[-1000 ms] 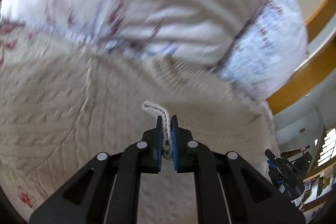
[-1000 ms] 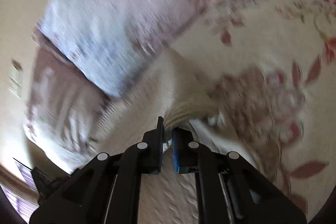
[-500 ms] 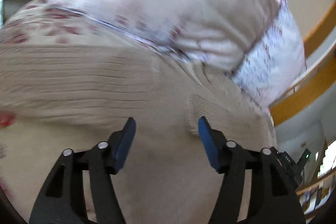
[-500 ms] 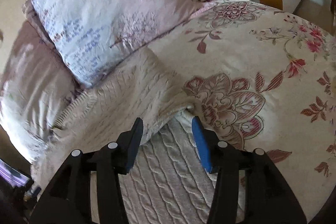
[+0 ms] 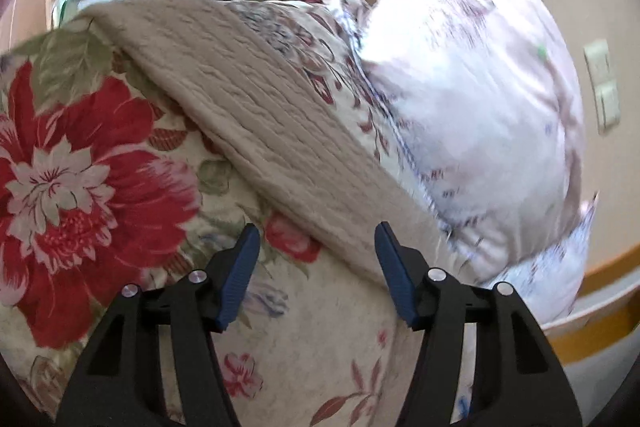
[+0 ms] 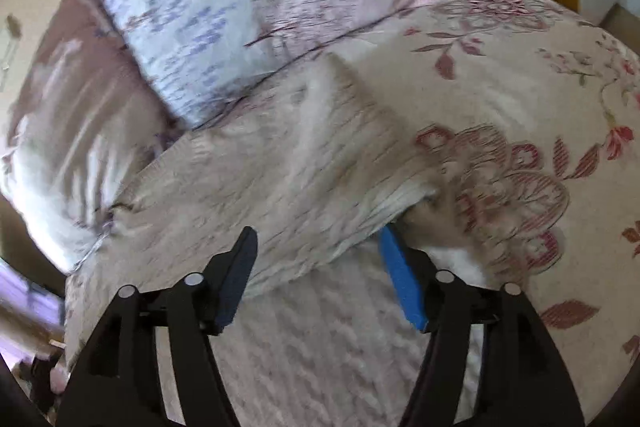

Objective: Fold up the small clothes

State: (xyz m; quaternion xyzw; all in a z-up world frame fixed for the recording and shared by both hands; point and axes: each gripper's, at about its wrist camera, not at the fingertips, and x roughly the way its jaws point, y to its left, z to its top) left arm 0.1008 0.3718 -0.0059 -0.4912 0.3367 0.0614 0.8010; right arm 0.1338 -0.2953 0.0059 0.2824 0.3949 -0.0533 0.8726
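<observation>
Cream cable-knit wool, soft and floppy: I judge the sweater (image 6: 288, 163) light, limp and likely to sag or slide out of its fold unless I take it by a firm edge, and the ribbed hem (image 6: 396, 203) turned back over the lower layer looks like the best bite. It lies on the floral bedspread (image 6: 520, 87), its far edge just below the pillow (image 6: 224, 7). My right gripper (image 6: 318, 259) hangs low over the sweater, jaws spread wide and empty, the blue pad (image 6: 400, 279) just beside that hem. My left gripper (image 5: 316, 255) is likewise released, angled across the sweater's side edge (image 5: 256, 115) with its jaws over the bedspread's red flower print, the pillow up to the right.
</observation>
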